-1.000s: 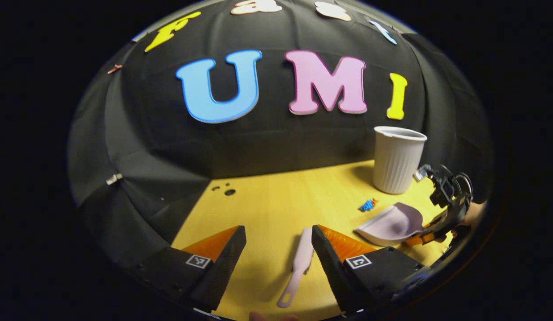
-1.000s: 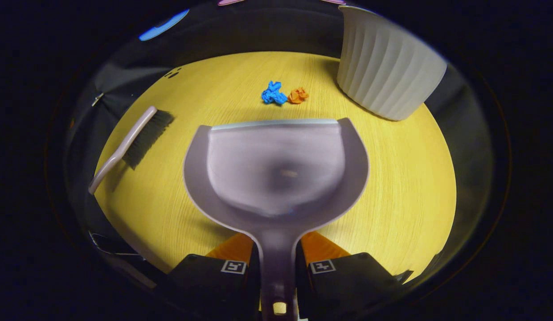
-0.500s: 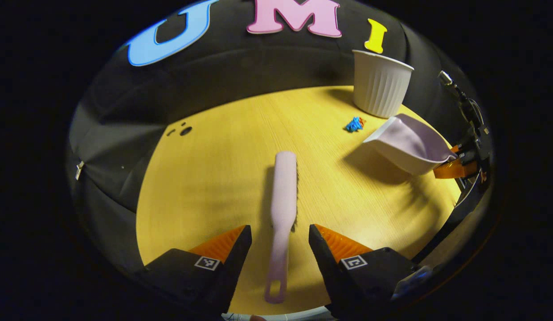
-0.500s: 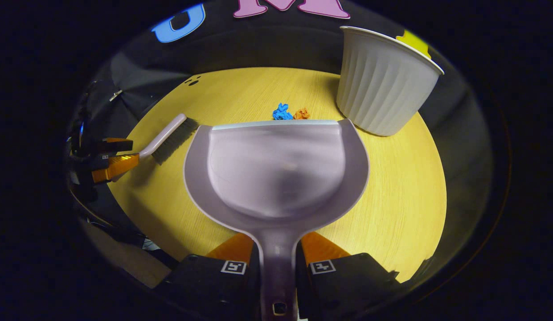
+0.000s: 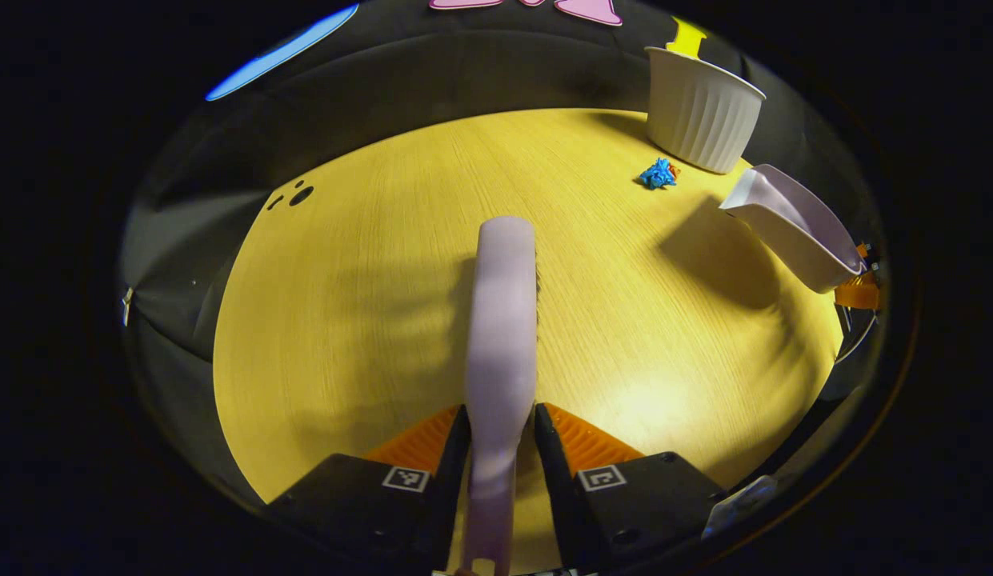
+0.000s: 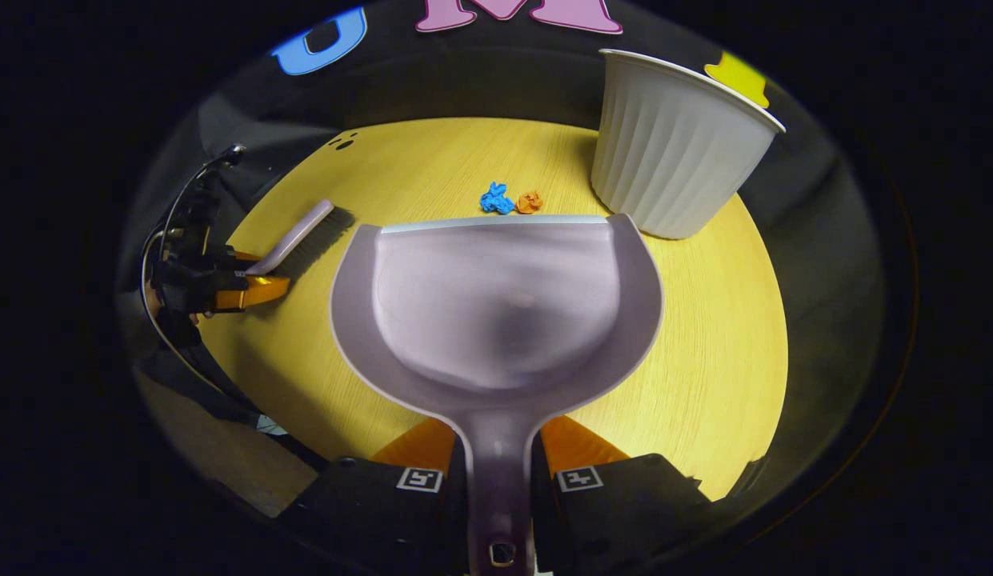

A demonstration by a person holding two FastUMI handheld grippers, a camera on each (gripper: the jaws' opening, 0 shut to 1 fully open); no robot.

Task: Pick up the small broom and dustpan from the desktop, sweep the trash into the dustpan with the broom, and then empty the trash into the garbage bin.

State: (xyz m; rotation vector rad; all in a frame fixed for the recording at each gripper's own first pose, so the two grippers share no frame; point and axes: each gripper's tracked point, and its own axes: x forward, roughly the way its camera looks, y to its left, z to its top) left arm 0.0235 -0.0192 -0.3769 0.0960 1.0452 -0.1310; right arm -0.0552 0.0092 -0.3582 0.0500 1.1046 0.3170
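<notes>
My left gripper [image 5: 500,436] is shut on the handle of the pale lilac broom [image 5: 504,320], which points away over the yellow desktop [image 5: 368,320]. From the right gripper view the same broom [image 6: 292,236] lies at the left with the left gripper [image 6: 252,280] on its handle. My right gripper [image 6: 498,472] is shut on the handle of the lilac dustpan [image 6: 496,312], held above the desk with its mouth toward the trash. A blue scrap [image 6: 494,198] and an orange scrap [image 6: 530,202] lie just beyond the pan's lip. In the left gripper view the dustpan [image 5: 792,228] hangs at the right, near the blue scrap [image 5: 658,174].
A white ribbed garbage bin [image 6: 676,148] stands at the back right of the desk, right of the scraps; the left gripper view has the bin [image 5: 700,112] at the far right. Small dark holes [image 5: 300,194] mark the desktop's back left. Black cloth walls close in the desk.
My left gripper moved forward over the broom handle and shut on it. The dustpan stays gripped and raised, with the view shifting only slightly.
</notes>
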